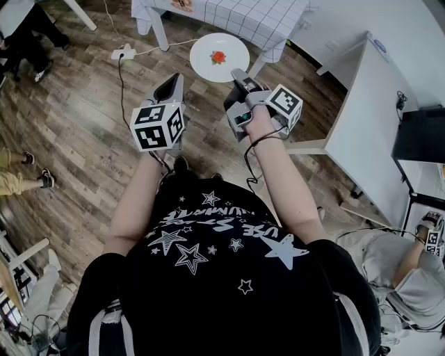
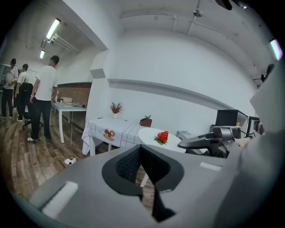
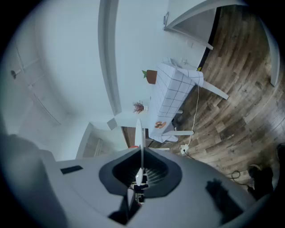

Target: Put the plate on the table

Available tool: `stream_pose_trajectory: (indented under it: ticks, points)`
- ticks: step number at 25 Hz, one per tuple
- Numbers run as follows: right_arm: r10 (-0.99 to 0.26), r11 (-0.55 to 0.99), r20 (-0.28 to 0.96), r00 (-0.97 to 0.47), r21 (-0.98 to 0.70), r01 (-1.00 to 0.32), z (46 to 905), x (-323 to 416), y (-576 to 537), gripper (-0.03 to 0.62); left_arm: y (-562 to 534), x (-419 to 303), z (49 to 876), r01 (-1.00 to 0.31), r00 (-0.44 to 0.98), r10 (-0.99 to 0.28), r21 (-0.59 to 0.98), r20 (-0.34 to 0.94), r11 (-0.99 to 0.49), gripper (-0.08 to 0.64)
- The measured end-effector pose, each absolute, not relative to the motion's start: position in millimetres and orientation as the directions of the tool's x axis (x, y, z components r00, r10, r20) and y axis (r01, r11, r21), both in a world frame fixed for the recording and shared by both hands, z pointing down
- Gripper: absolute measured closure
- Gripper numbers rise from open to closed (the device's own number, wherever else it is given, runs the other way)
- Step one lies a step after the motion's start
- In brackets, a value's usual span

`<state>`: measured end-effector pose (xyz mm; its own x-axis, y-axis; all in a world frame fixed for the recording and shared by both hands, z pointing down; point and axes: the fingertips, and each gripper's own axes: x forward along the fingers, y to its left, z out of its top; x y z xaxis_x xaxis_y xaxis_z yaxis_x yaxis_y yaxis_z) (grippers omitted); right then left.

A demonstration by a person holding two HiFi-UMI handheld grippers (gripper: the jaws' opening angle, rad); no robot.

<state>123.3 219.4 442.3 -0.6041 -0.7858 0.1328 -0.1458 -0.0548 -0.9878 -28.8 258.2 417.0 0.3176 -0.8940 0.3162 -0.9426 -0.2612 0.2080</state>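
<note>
A white plate (image 1: 219, 58) with a red strawberry piece (image 1: 218, 57) on it hangs in the air above the wooden floor, level and just short of the table with the checked cloth (image 1: 257, 17). My right gripper (image 1: 238, 75) is shut on the plate's near rim. In the right gripper view the plate (image 3: 139, 133) shows edge-on as a thin white line between the jaws. My left gripper (image 1: 170, 82) is beside it on the left, shut and holding nothing. The left gripper view shows the plate (image 2: 153, 133), the right gripper (image 2: 207, 142) and the table (image 2: 111, 129).
A white desk (image 1: 368, 118) stands at the right. A power strip (image 1: 122, 53) with a cable lies on the floor near the table's leg. Two small potted plants (image 2: 116, 108) stand on the checked cloth. People (image 2: 44, 102) stand at the far left of the room.
</note>
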Motion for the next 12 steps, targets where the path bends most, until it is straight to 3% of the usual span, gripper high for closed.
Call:
stream_pose_trajectory:
  ticks: [12]
  points:
    - [-0.841,-0.039,0.143,-0.522,-0.978,-0.205,447,117,217,0.571,248,-16,415,-0.935,0.347,-0.887,0.194,0.306,-0.298,0.552]
